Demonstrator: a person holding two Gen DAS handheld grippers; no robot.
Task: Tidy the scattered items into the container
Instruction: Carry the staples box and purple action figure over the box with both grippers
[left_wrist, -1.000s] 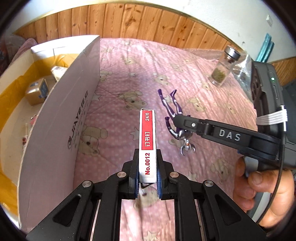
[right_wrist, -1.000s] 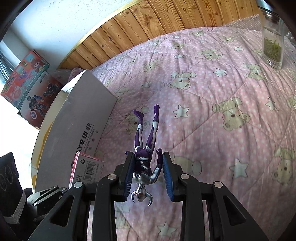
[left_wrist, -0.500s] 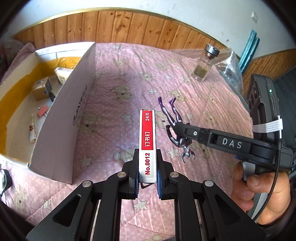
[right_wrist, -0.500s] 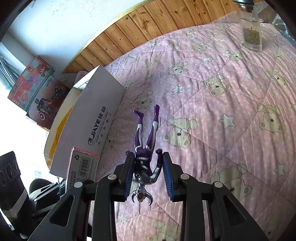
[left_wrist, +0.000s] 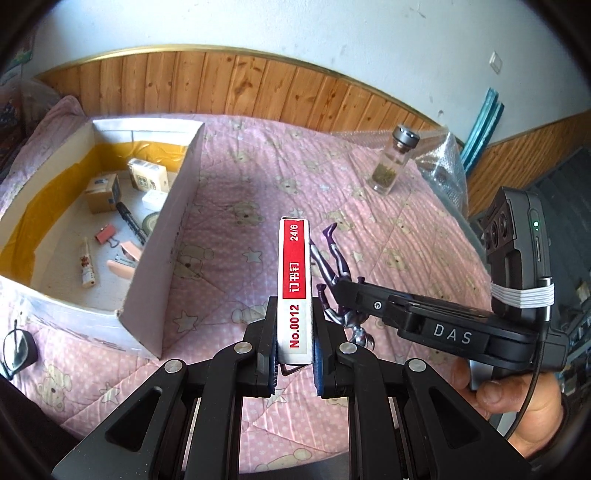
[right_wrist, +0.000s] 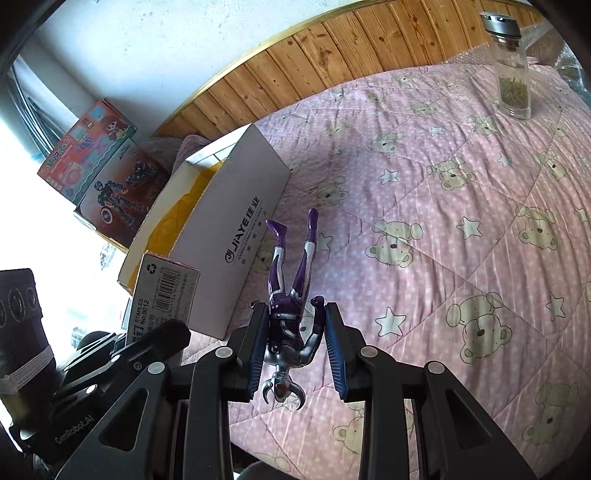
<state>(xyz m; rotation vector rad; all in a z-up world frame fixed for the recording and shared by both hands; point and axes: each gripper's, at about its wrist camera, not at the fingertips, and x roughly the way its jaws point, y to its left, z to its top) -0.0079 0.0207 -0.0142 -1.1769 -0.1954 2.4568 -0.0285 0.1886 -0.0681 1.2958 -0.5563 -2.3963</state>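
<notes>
My left gripper (left_wrist: 294, 356) is shut on a red-and-white staple box (left_wrist: 295, 284), held above the pink quilt. My right gripper (right_wrist: 295, 347) is shut on a purple and silver toy figure (right_wrist: 291, 295), gripped at the torso with its legs pointing away. In the left wrist view the right gripper (left_wrist: 334, 301) and the figure (left_wrist: 338, 275) sit just right of the staple box. The open cardboard box (left_wrist: 173, 221) lies to the left with several small items inside. In the right wrist view the same box (right_wrist: 236, 236) is ahead on the left, with the staple box (right_wrist: 162, 291) in front of it.
A glass jar (left_wrist: 393, 162) with a metal lid stands on the quilt at the far right, also the jar (right_wrist: 511, 62) in the right wrist view. Bubble wrap (left_wrist: 441, 162) lies beside it. Eyeglasses (left_wrist: 16, 349) rest near the quilt's left edge. Toy boxes (right_wrist: 99, 173) stand beyond the cardboard box.
Both grippers have risen and drawn back from the quilt with their loads. The inside of the cardboard box has come into fuller view on the left.
</notes>
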